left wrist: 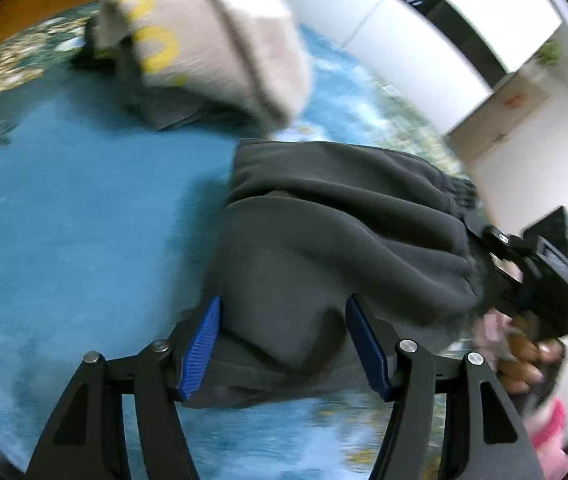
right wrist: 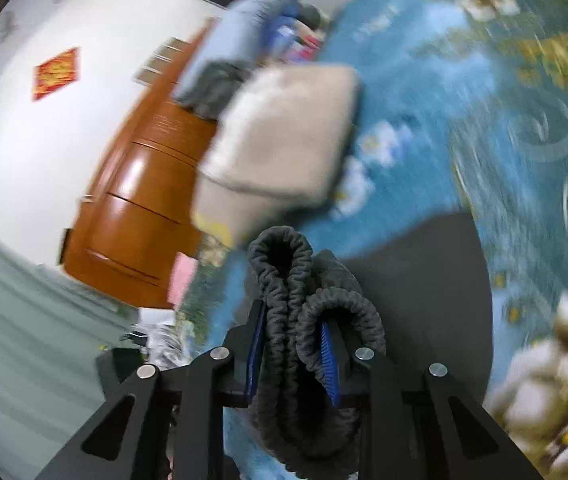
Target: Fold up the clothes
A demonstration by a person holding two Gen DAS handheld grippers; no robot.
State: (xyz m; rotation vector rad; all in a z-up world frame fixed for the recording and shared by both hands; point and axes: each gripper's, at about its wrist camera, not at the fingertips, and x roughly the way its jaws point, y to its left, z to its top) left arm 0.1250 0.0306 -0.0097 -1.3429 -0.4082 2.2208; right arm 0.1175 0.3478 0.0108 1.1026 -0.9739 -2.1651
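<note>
A dark grey garment (left wrist: 324, 240) lies bunched on the blue flowered bedspread (left wrist: 84, 220). My left gripper (left wrist: 284, 352) has its blue pads (left wrist: 200, 352) pressed on a thick fold at the garment's near edge. In the right wrist view my right gripper (right wrist: 292, 356) is shut on the garment's ruffled elastic waistband (right wrist: 284, 280), which loops up between the pads. The rest of the grey garment (right wrist: 424, 280) trails to the right. From the left wrist view, the right gripper (left wrist: 496, 240) meets the garment's far right end, with a person's hand (left wrist: 524, 364) behind it.
A folded beige garment with yellow print (left wrist: 212, 48) lies on dark clothes further back on the bed; the beige garment (right wrist: 284, 136) also shows in the right wrist view. Beyond are a blue clothes pile (right wrist: 252, 32), a wooden dresser (right wrist: 136, 200) and a white wall (right wrist: 44, 140).
</note>
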